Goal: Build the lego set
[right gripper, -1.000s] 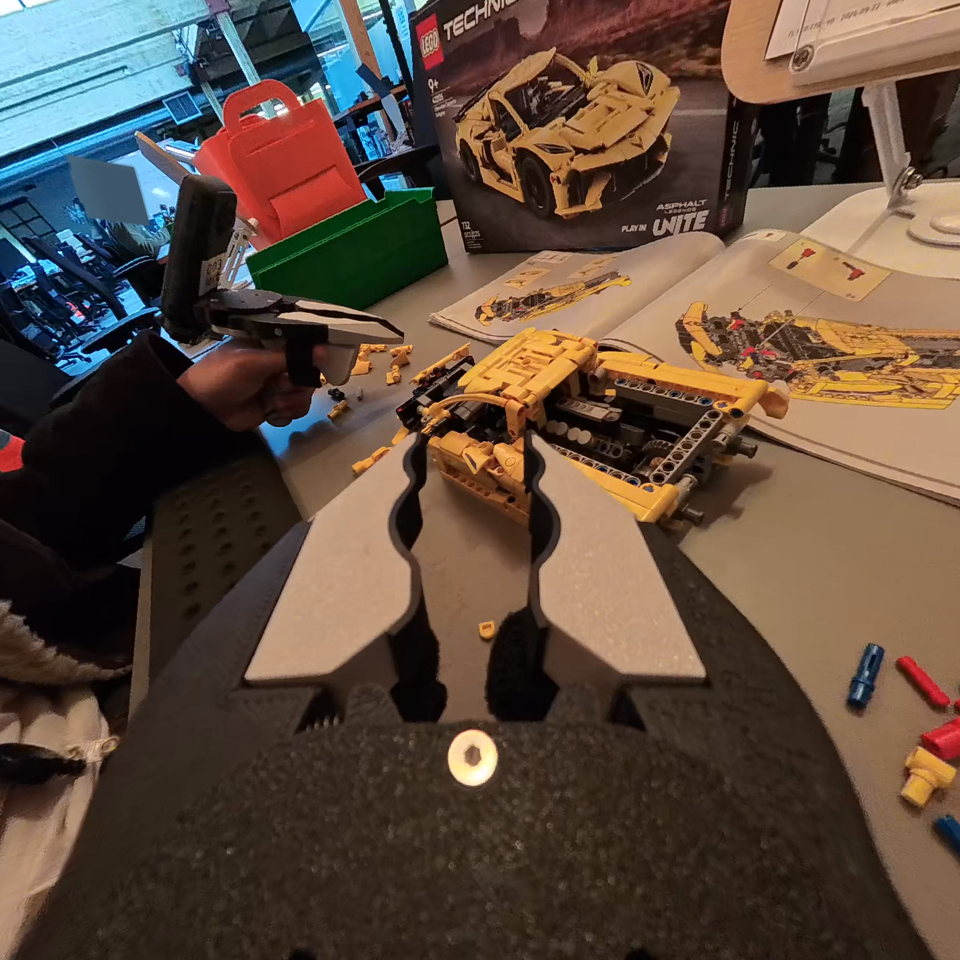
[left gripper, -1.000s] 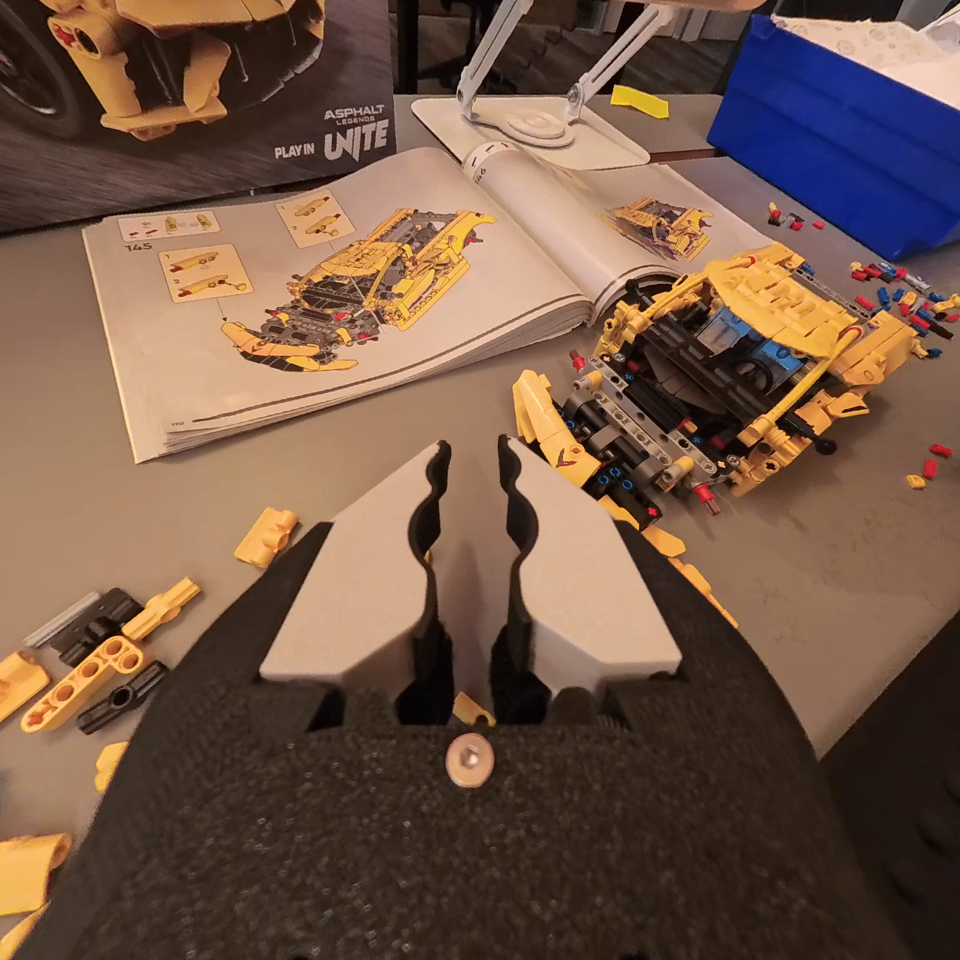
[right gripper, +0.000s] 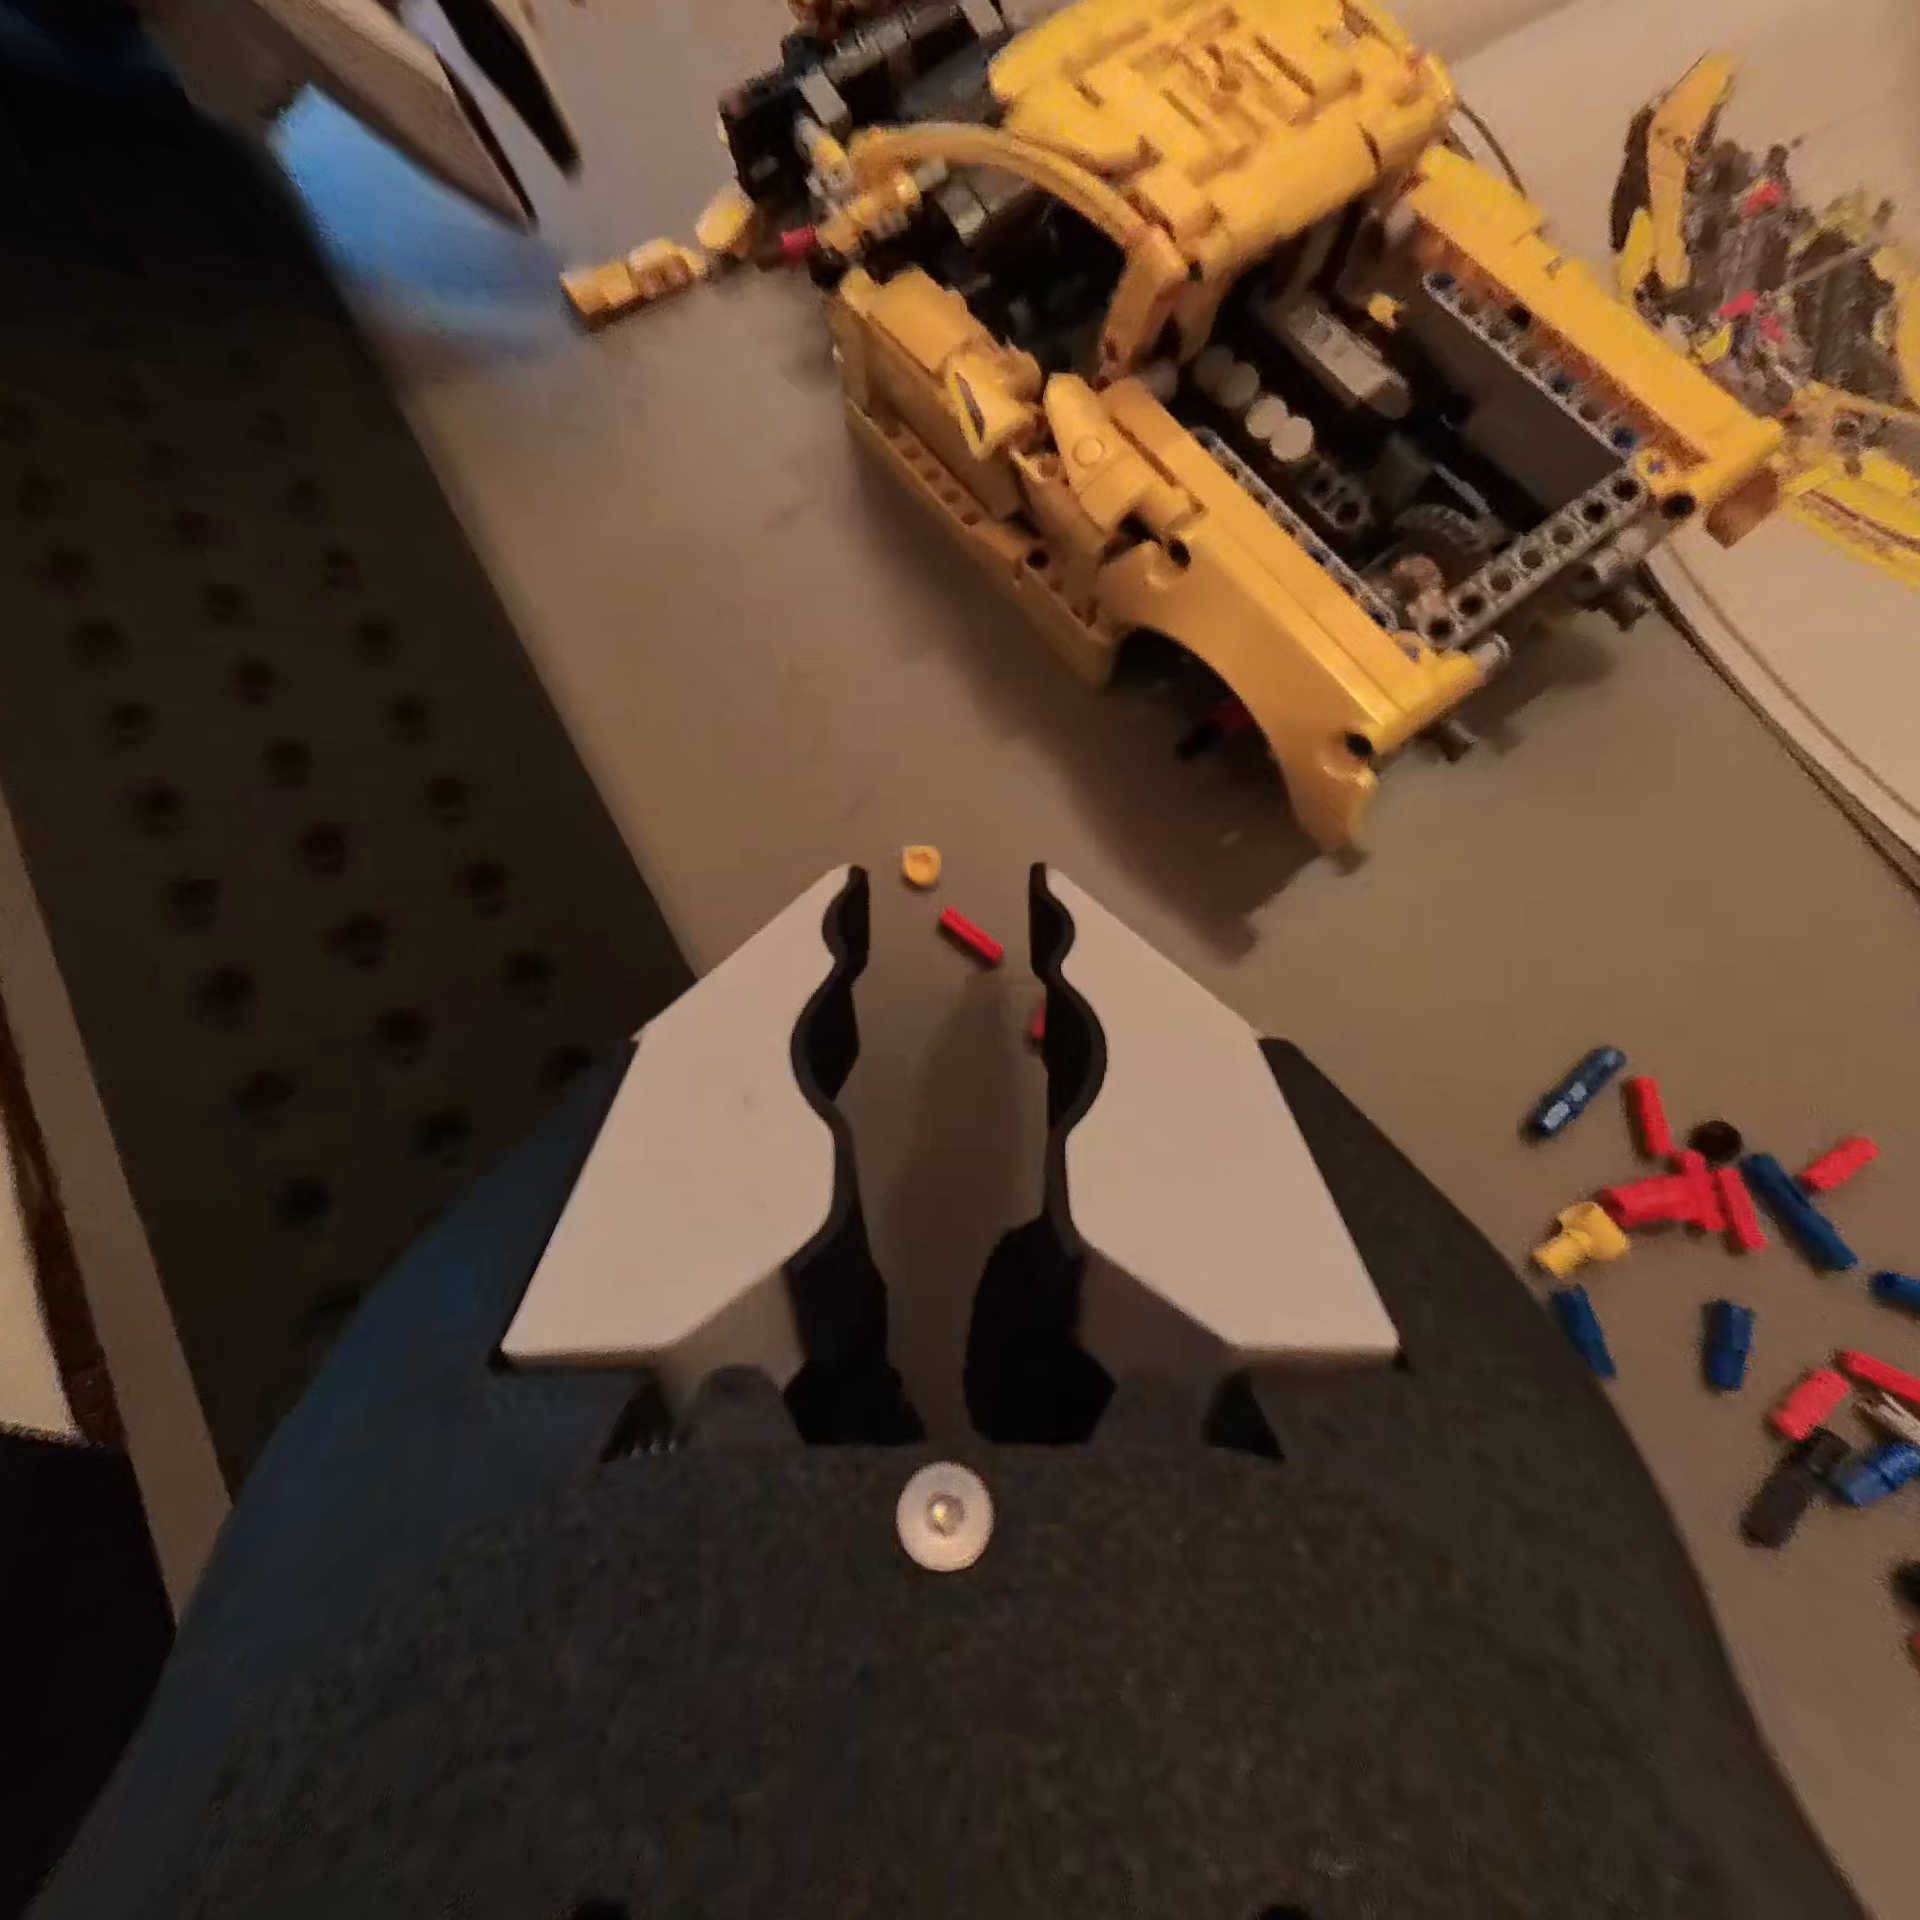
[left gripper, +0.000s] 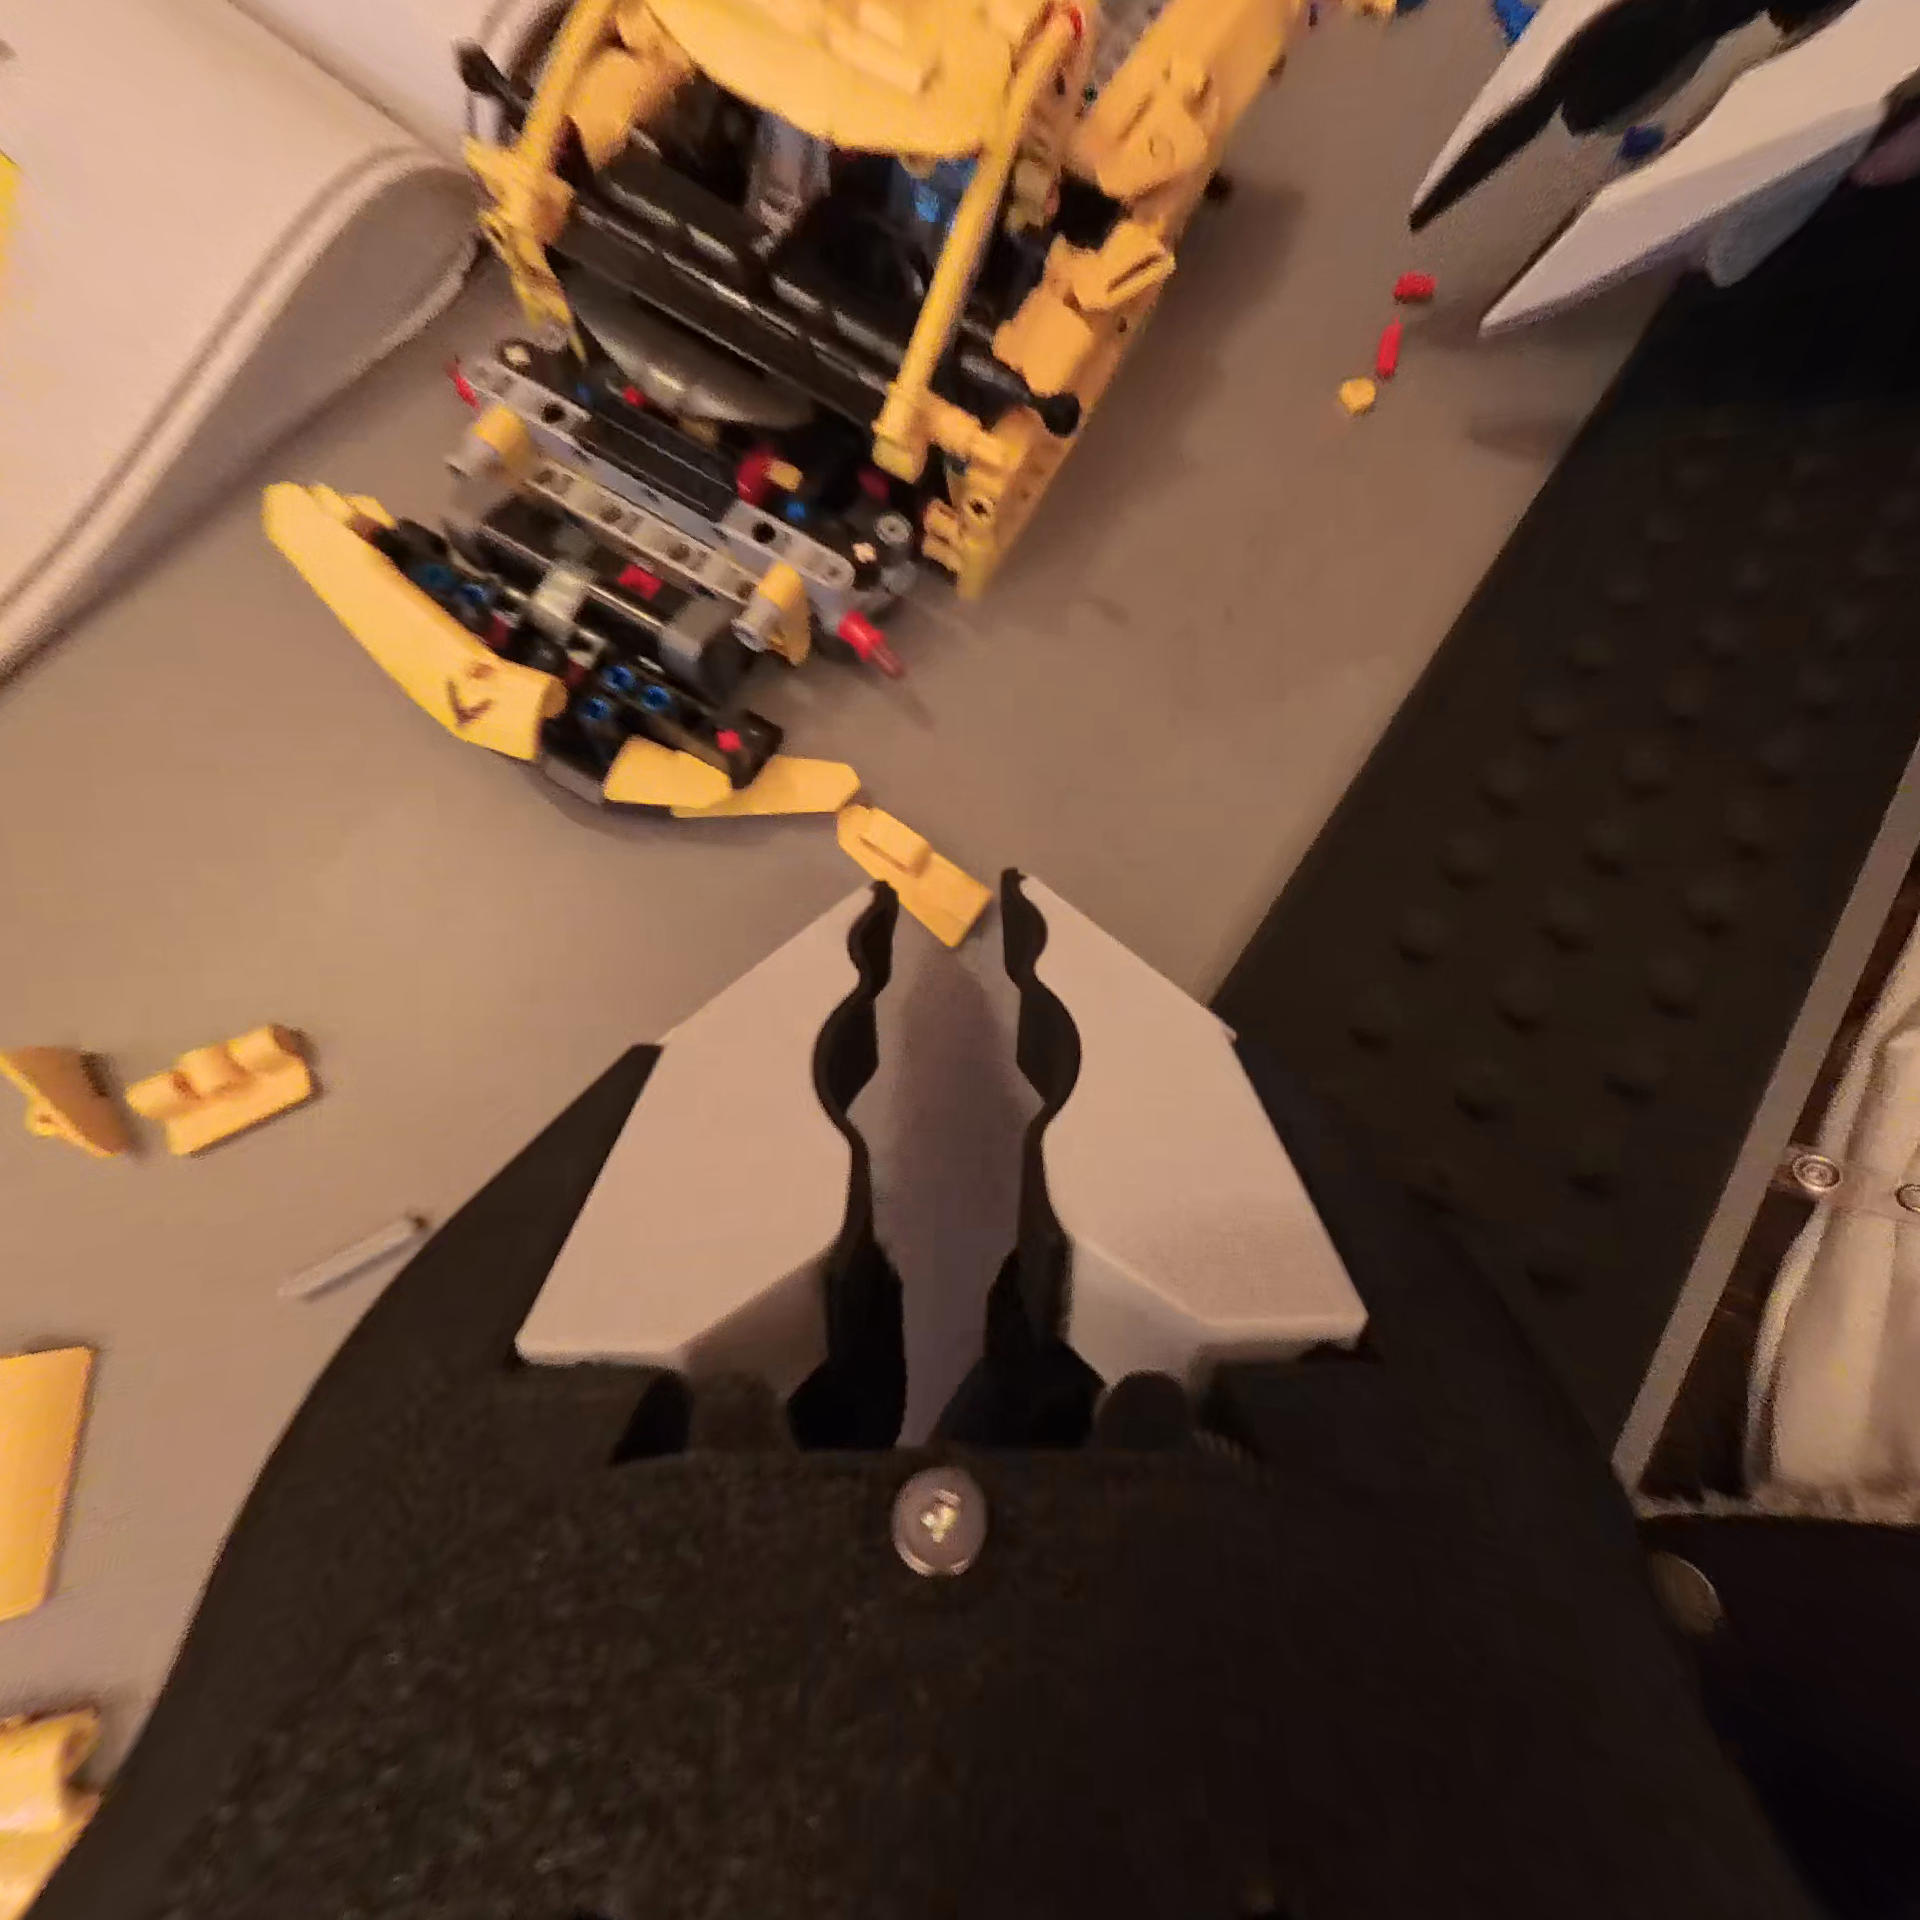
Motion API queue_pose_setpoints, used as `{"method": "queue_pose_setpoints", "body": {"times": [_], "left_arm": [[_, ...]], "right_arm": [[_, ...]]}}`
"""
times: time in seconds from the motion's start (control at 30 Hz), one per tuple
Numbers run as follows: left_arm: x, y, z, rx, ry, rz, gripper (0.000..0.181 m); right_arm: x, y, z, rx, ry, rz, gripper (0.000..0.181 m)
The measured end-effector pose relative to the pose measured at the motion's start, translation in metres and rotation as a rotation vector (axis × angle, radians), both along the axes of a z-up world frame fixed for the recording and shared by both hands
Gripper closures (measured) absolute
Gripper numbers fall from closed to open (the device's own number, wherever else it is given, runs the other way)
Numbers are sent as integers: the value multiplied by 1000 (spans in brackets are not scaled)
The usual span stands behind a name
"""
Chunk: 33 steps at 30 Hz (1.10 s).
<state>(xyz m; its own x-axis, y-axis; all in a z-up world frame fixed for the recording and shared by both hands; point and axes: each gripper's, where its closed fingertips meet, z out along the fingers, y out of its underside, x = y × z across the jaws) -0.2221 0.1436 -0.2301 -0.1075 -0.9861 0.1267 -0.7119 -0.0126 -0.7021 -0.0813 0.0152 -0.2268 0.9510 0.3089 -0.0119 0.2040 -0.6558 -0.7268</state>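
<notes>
Half-built yellow car sits on the grey surface. Left gripper spread, empty, a loose yellow piece at its tips, just short of the car's nose. Right gripper also spread, empty, over a small red pin beside the car. Best approach: square the jaws across the piece's narrow sides, close gently.

We find no legible text, brand or number in either view. The only sign is a small black chevron mark on a yellow nose panel of the car model. The open instruction booklet shows a printed drawing only.
</notes>
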Motion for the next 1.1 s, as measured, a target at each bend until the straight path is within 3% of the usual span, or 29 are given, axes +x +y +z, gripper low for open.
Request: {"method": "queue_pose_setpoints", "body": {"times": [0.13,0.27,0.4,0.57,0.73,0.97,1.03,1.1], "left_arm": [[6,-6,-12,-5,56,30,158],[10,-4,-17,-11,93,95,159],[10,-2,-19,25,118,134,169],[15,-20,-17,17,106,88,181],[30,-46,4,-86,-11,19,181],[51,-58,70,-309,-354,-2,181],[50,-52,70,-254,-354,13,181],[42,-36,54,-111,-264,31,181]], "right_arm": [[-19,14,13,64,70,25,152],[-26,17,5,56,30,36,152],[-32,20,3,58,18,50,152],[-60,27,13,82,158,96,153],[-81,27,15,78,169,171,162],[-93,49,36,233,162,142,141],[-91,54,36,253,125,122,140],[-89,54,35,262,106,121,140]]}}
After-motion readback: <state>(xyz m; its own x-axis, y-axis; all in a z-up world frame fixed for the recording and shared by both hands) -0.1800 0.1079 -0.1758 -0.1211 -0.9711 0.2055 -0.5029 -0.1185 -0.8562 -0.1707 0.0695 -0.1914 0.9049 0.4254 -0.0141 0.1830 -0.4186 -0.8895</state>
